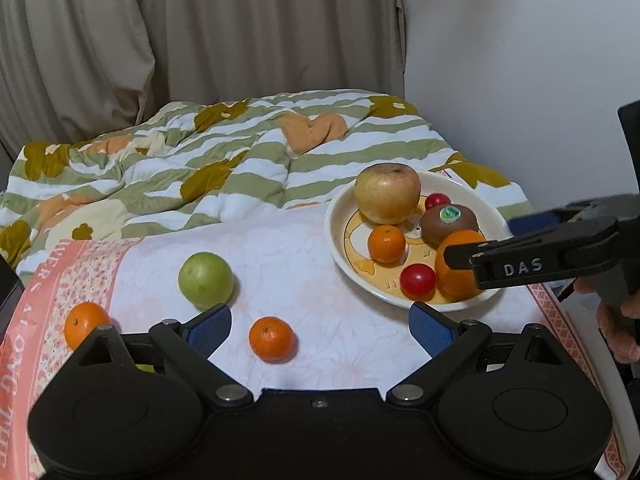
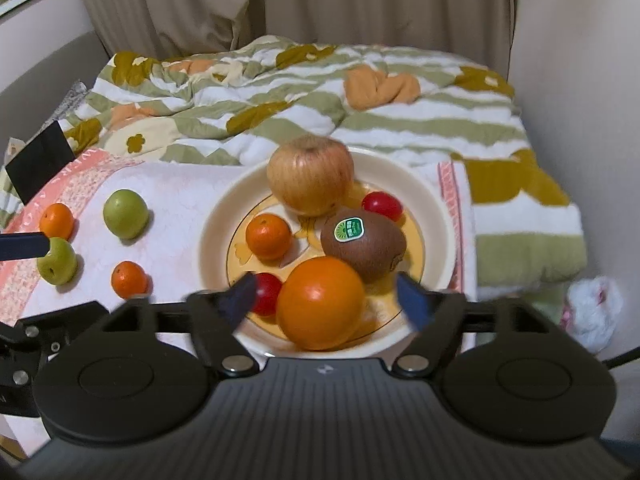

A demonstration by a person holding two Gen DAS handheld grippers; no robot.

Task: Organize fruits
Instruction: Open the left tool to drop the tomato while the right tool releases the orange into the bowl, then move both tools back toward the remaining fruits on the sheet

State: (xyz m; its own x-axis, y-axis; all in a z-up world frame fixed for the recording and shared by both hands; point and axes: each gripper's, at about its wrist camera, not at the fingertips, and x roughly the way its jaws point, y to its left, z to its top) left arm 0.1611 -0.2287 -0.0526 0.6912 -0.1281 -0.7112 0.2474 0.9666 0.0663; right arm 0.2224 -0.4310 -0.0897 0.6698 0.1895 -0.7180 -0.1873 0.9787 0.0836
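A cream plate [image 2: 212, 240] holds an apple [image 2: 310, 174], a kiwi [image 2: 362, 244], a small orange [image 2: 268, 236], two cherry tomatoes [image 2: 382, 205] and a big orange [image 2: 320, 304]. My right gripper [image 2: 326, 300] is open; the big orange rests in the plate between its blue pads, which stand clear of it. On the pink-white cloth lie two green fruits [image 2: 126, 213] and several small oranges. My left gripper [image 1: 320, 320] is open above the cloth, with one small orange [image 1: 272, 338] just ahead between its fingers and a green fruit [image 1: 206, 285] beyond its left finger.
A striped flowered quilt [image 1: 240, 160] is bunched behind the cloth, with curtains and a wall beyond. A black flat object [image 2: 40, 160] stands at the cloth's left edge. A white plush toy [image 2: 592, 312] lies off the right side. A hand [image 1: 620, 320] holds the right gripper.
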